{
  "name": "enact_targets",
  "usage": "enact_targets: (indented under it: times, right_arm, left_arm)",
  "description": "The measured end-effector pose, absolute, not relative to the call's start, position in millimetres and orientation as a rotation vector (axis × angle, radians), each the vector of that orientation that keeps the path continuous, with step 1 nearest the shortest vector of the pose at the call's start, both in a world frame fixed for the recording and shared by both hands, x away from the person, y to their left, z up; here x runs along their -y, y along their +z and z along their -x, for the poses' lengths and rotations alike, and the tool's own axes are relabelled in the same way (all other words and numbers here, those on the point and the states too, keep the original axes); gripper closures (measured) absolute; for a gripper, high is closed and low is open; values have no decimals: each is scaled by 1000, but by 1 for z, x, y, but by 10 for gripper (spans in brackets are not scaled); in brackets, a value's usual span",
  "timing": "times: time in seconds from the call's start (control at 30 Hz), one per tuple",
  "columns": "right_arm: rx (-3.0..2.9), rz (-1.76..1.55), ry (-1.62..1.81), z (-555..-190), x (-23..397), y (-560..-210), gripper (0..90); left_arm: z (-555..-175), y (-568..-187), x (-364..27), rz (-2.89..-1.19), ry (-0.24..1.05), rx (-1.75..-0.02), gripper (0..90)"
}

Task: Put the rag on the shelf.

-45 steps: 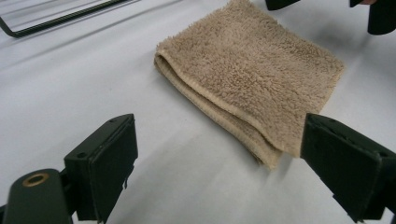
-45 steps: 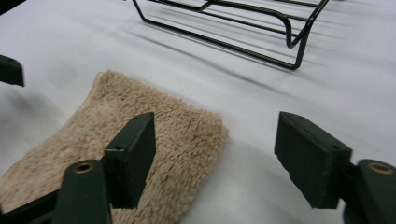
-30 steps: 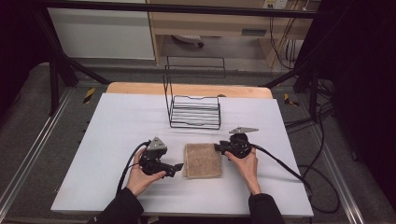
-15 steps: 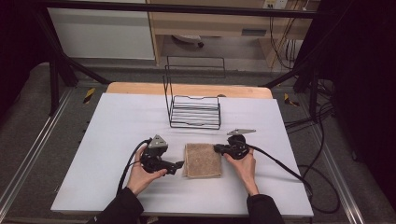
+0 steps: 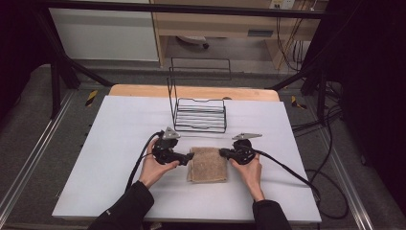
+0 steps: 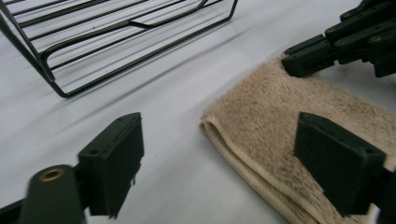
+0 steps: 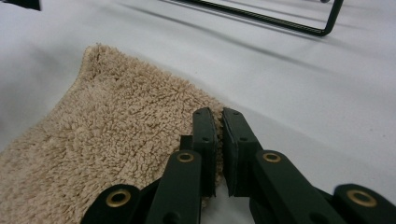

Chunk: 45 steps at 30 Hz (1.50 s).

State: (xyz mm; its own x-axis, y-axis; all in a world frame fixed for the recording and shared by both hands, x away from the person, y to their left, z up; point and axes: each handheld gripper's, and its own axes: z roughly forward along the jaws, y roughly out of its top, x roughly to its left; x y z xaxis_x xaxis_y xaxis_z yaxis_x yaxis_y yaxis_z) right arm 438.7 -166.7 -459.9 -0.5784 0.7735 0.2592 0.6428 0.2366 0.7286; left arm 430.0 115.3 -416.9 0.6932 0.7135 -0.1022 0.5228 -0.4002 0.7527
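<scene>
white desk [image 5: 119, 143] carries a folded tan towel [image 5: 208, 164] near its front edge. left gripper [image 5: 187, 156], jaws spread, straddles the towel's left corner; right gripper [image 5: 223, 152], jaws pressed together, pinches its right edge. black wire rack [image 5: 200, 114] stands beyond.

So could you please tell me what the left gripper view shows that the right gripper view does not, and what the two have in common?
The left gripper view alone shows the left gripper with its jaws wide apart, one on each side of the towel's folded edge, and the right gripper farther off at the towel's far corner. The right gripper view alone shows that gripper's jaws close up, pressed together with the towel's edge pinched between them. Both show the beige towel lying on the white table and part of the black wire rack.
</scene>
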Motion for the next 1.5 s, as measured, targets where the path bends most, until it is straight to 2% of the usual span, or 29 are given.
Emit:
enact_targets:
  times: [0.2, 0.47, 0.8, 1.07, 1.5]
  right_arm:
    - [-2346, -1353, 1261, -438, 167, -460, 846]
    - [-2346, -1351, 1263, -438, 167, -460, 845]
    - [-2350, -1346, 1264, -438, 167, -460, 844]
    - [-2354, -1342, 1263, -439, 167, -460, 844]
    - [-2345, -1345, 1256, -439, 166, -459, 845]
  left_arm:
    - [-443, -425, -105, -2107, 306, -981, 254]
    - [-453, -441, -98, -2128, 240, -1044, 469]
    - [-453, -446, -91, -2132, 188, -1051, 668]
    - [-448, -446, -85, -2154, 231, -1028, 770]
    - [-450, -446, -87, -2147, 204, -1022, 839]
